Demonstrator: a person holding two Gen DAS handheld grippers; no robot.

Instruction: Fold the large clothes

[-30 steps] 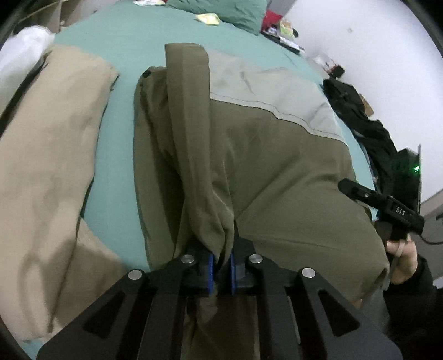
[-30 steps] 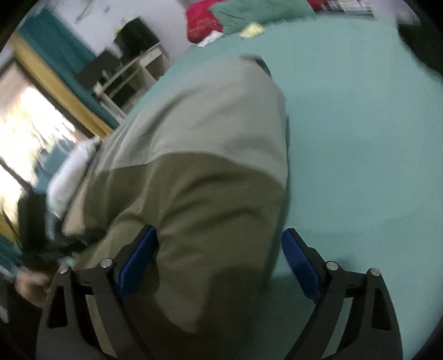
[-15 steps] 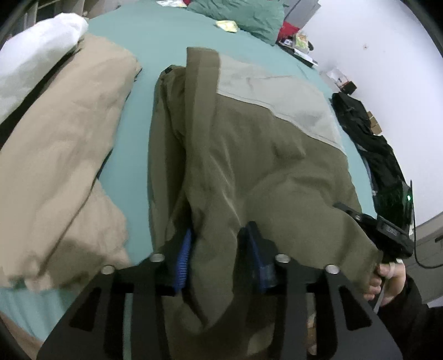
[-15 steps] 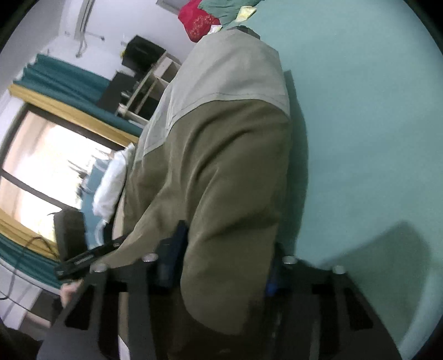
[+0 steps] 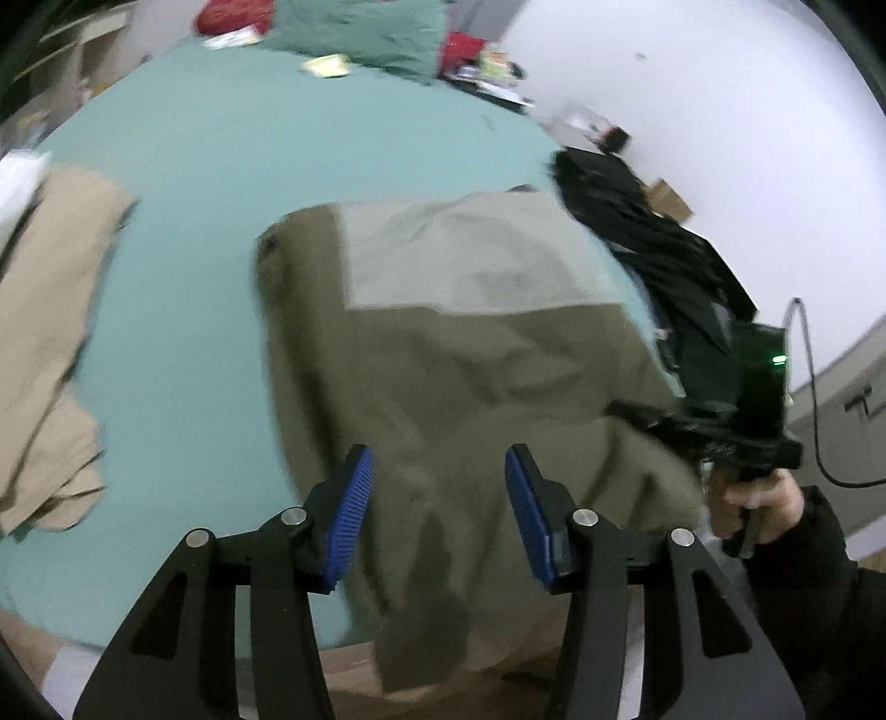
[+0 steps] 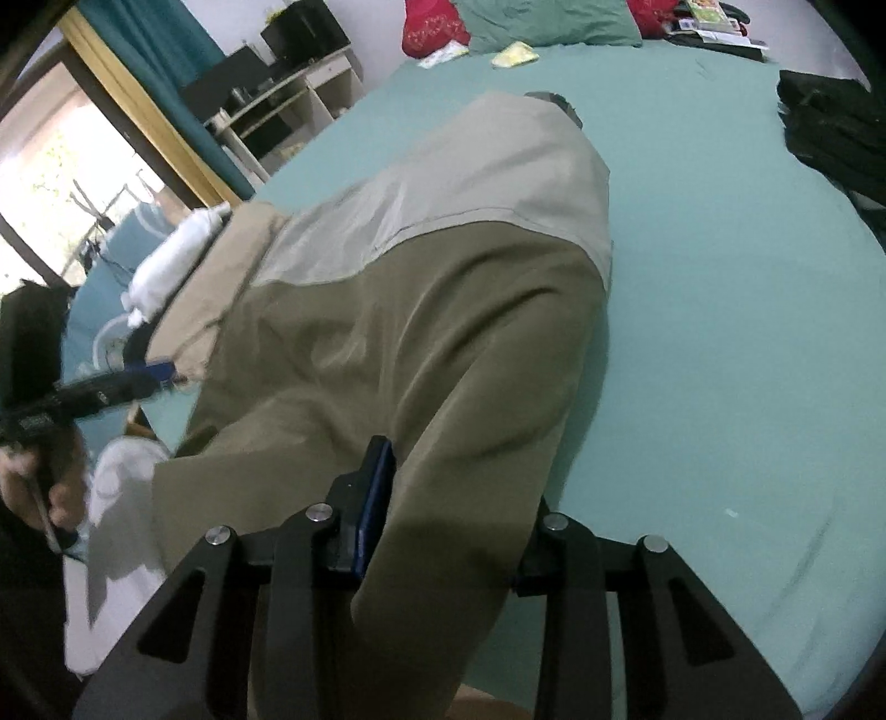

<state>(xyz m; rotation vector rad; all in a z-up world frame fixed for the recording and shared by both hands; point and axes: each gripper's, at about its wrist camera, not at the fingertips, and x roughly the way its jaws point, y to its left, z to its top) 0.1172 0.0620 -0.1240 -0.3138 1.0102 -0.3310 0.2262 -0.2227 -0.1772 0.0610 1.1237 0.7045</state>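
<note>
My left gripper hangs spread over the olive jacket, holding nothing. My right gripper pinches its hem on the bed.

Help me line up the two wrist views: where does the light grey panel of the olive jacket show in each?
Left wrist: light grey panel sits centre, at the olive jacket's far end.
Right wrist: panel sits upper centre, slanting down to the left.
Shared landmark: yellow packet near the green pillow.
</note>
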